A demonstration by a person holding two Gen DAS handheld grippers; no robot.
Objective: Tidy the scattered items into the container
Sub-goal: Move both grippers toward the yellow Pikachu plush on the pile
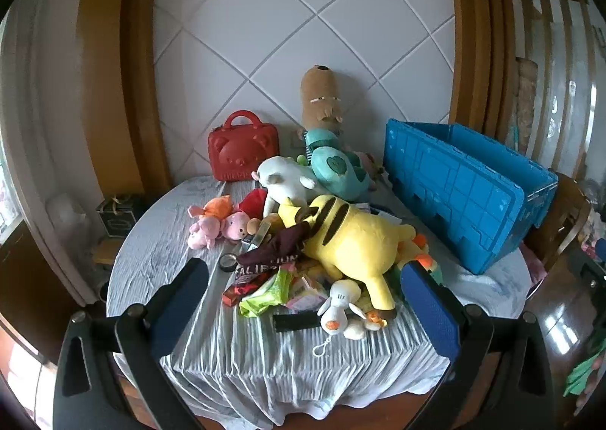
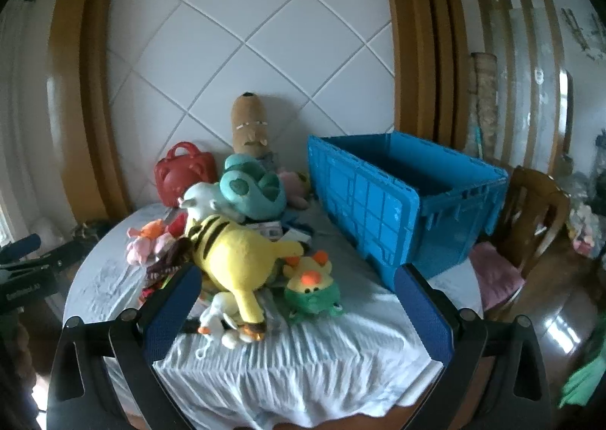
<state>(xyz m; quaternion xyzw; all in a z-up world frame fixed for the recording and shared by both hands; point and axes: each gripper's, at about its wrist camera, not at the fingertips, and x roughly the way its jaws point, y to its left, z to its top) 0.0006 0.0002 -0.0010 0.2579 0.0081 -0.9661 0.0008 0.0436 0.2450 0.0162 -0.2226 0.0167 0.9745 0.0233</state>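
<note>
Round table [image 1: 159,240], draped in a wrinkled pale cloth [image 1: 303,354] — bearing a blue crate [image 1: 466,195] at the right, a red bear-faced case [image 1: 244,149] at the back, and a central heap of toys: yellow plush [image 1: 356,236], pink plush [image 1: 212,229], green snack bag [image 1: 265,293], tape roll [image 1: 228,262].

One blue crate [image 2: 397,210], one red case [image 1: 244,149], one yellow plush [image 1: 352,240].

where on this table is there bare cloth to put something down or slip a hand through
Bare cloth runs along the near edge, in front of the yellow plush and the green frog toy. Another bare patch lies at the left edge beside the pink toys. The middle is crowded with heaped toys back to the red case; the blue crate fills the right.
</note>
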